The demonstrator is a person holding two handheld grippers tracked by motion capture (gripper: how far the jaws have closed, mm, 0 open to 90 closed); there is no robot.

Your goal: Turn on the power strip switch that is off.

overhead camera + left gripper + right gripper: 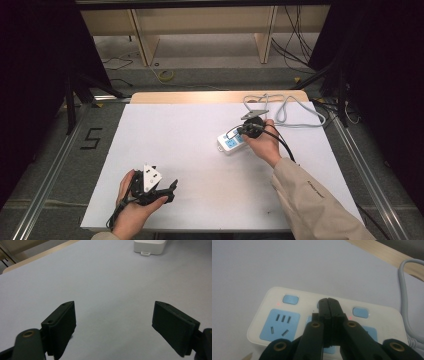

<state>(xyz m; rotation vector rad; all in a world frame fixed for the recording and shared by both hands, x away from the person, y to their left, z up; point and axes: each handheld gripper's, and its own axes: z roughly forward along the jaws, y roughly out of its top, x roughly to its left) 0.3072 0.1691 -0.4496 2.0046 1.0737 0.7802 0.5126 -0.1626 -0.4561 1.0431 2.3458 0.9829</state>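
A white power strip (229, 143) with blue sockets and blue switch buttons lies on the white table right of centre. My right gripper (242, 131) is shut, its tips down on the strip's middle switch. In the right gripper view the closed jaws cover the middle button of the power strip (287, 322), and small red lights glow beside the two outer buttons (290, 300). My left gripper (172, 186) rests near the front left of the table, open with nothing between its fingers (62, 322). The left gripper view has the power strip (149, 246) far ahead.
The strip's grey cable (287, 111) loops over the back right of the white sheet (175, 145). A wooden table edge (200, 96) runs along the back. Cables and wooden frames lie on the floor beyond. Dark curtains stand on both sides.
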